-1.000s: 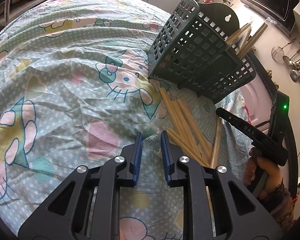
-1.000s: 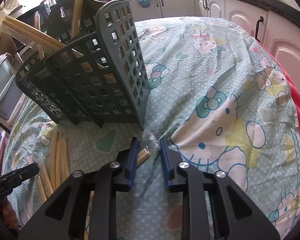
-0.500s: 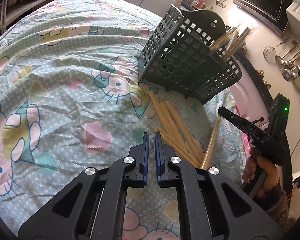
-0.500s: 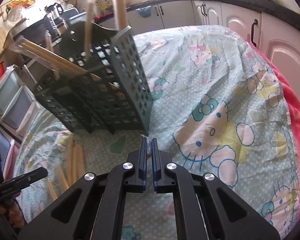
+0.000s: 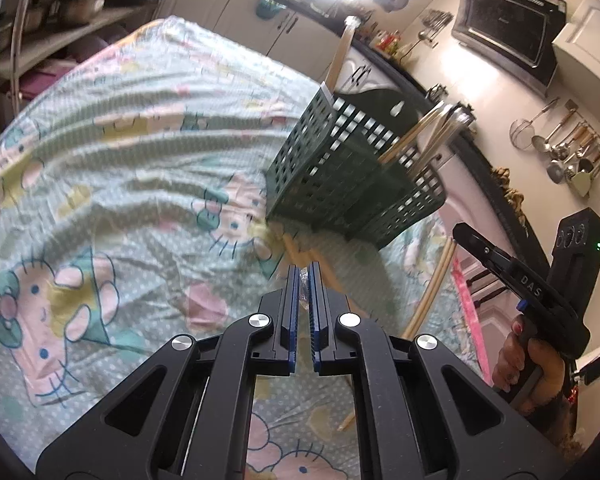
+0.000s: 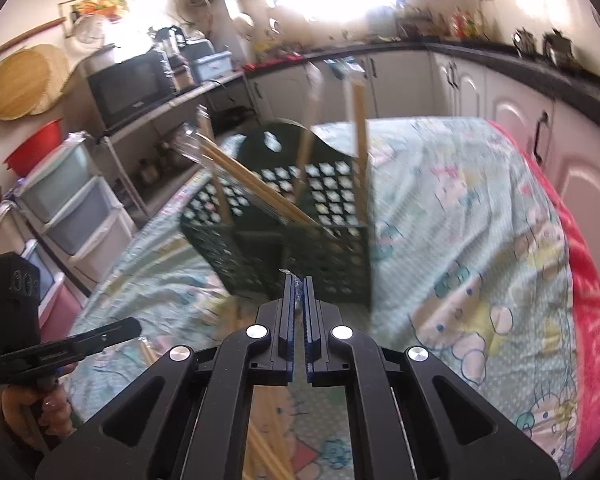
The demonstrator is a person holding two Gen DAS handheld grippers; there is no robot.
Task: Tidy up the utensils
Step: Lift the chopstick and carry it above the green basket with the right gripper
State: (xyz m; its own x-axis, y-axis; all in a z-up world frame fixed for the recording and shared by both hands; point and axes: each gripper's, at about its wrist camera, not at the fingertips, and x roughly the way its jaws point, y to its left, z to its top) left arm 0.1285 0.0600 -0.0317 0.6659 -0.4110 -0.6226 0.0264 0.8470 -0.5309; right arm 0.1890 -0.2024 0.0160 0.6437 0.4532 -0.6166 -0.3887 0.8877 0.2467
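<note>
Cartoon-print sheet (image 5: 112,168) covers my whole work surface. Dark green lattice caddy (image 5: 340,176) at 1 o'clock from my left gripper (image 5: 304,276), wrapped chopsticks (image 5: 428,136) leaning inside. Loose chopsticks (image 5: 432,280) lie on sheet at 3 o'clock. Left jaws clenched on clear wrapper (image 5: 303,280). My right gripper (image 6: 297,284), caddy at 12, likewise clenched on clear wrapper scrap (image 6: 296,286).

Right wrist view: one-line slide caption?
Right gripper shut on a clear wrapper, facing the green basket of chopsticks.
</note>
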